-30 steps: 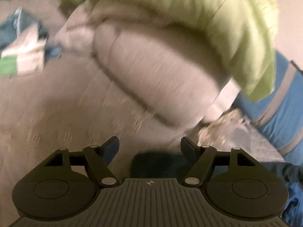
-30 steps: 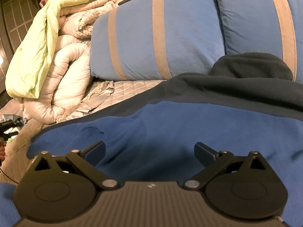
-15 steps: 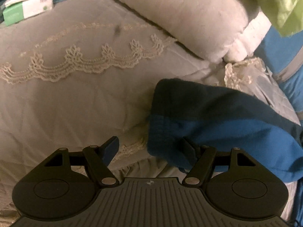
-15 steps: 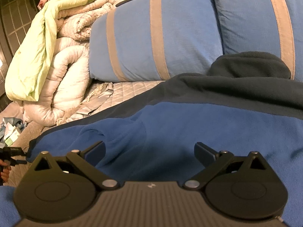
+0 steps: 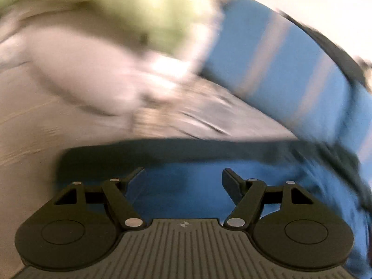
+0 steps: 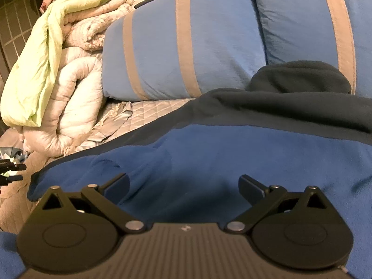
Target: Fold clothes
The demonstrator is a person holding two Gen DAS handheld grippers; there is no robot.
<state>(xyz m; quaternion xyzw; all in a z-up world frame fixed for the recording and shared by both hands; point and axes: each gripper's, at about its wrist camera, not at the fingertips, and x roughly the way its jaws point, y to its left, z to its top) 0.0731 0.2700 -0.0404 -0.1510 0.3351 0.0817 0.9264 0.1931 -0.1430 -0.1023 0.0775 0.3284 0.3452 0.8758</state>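
Observation:
A blue fleece garment [image 6: 232, 153] with a dark navy band and a dark hood [image 6: 300, 76] lies spread on the bed. My right gripper [image 6: 183, 183] hovers low over its blue part, open, with nothing pinched between the fingers. The left wrist view is motion-blurred. In it my left gripper [image 5: 182, 176] is open above the garment's [image 5: 181, 197] blue cloth, just behind its dark edge [image 5: 162, 153], and the pads are not pressing on anything. The left gripper's fingertips [image 6: 14, 167] also poke in at the far left edge of the right wrist view, beside the garment's end.
Two blue pillows with tan stripes [image 6: 186, 46] stand behind the garment. A rolled white quilt [image 6: 76, 93] with a light green sheet [image 6: 34, 69] draped over it is piled at the left. A beige bedspread [image 5: 28, 121] and a quilted grey sheet [image 6: 148, 114] lie underneath.
The left gripper swung from the lace bedspread and the garment's corner to sit over the blue cloth, with the view now blurred. The right gripper has not moved.

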